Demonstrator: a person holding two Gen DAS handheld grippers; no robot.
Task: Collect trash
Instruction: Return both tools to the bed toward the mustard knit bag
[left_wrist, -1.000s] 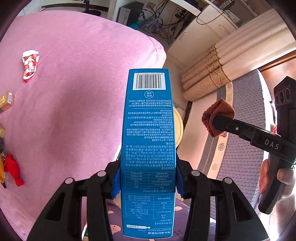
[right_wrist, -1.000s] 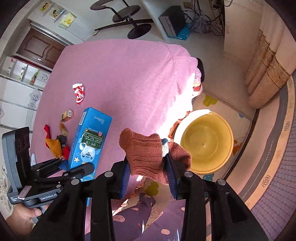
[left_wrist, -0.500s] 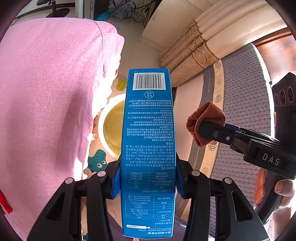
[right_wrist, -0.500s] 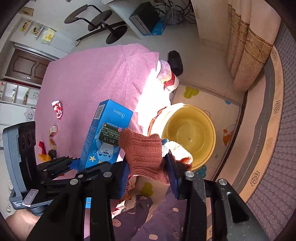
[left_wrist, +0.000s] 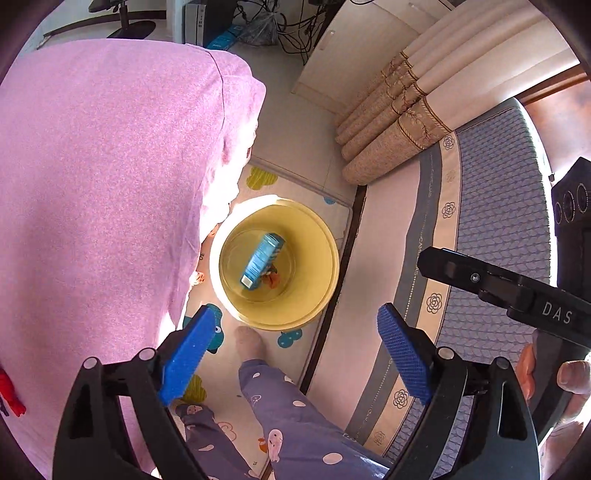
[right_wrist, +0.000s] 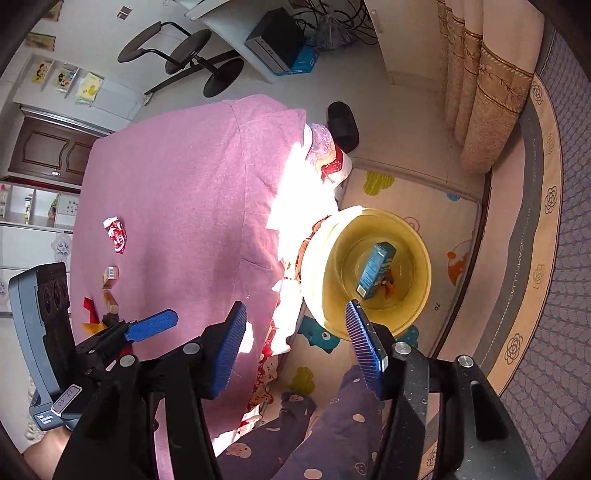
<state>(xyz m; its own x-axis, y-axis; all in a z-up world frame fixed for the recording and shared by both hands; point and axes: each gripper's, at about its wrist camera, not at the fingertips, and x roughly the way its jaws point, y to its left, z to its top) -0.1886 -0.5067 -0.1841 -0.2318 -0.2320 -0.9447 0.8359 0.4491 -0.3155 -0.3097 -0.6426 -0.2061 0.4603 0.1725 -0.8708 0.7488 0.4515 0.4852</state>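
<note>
A yellow basin (left_wrist: 325, 236) stands on the floor mat beside the bed; it also shows in the right wrist view (right_wrist: 421, 254). In it lies the blue box (left_wrist: 263, 260) (right_wrist: 375, 268), partly over the brown cloth (left_wrist: 272, 278) (right_wrist: 388, 285). My left gripper (left_wrist: 295, 354) is open and empty above the basin. My right gripper (right_wrist: 295, 347) is open and empty too. On the pink bed lie a red-white wrapper (right_wrist: 116, 233), a small brown box (right_wrist: 110, 276) and red and yellow scraps (right_wrist: 90, 314).
The pink bed (left_wrist: 92, 184) fills the left. A person's leg in spotted purple trousers (left_wrist: 295, 424) and foot stand by the basin. A grey patterned cushion (left_wrist: 495, 221) lies right, curtains (left_wrist: 399, 122) behind. An office chair (right_wrist: 192, 55) stands far off.
Both grippers opened over the basin. The blue box left my left gripper and the brown cloth left my right gripper; both now lie in the yellow basin.
</note>
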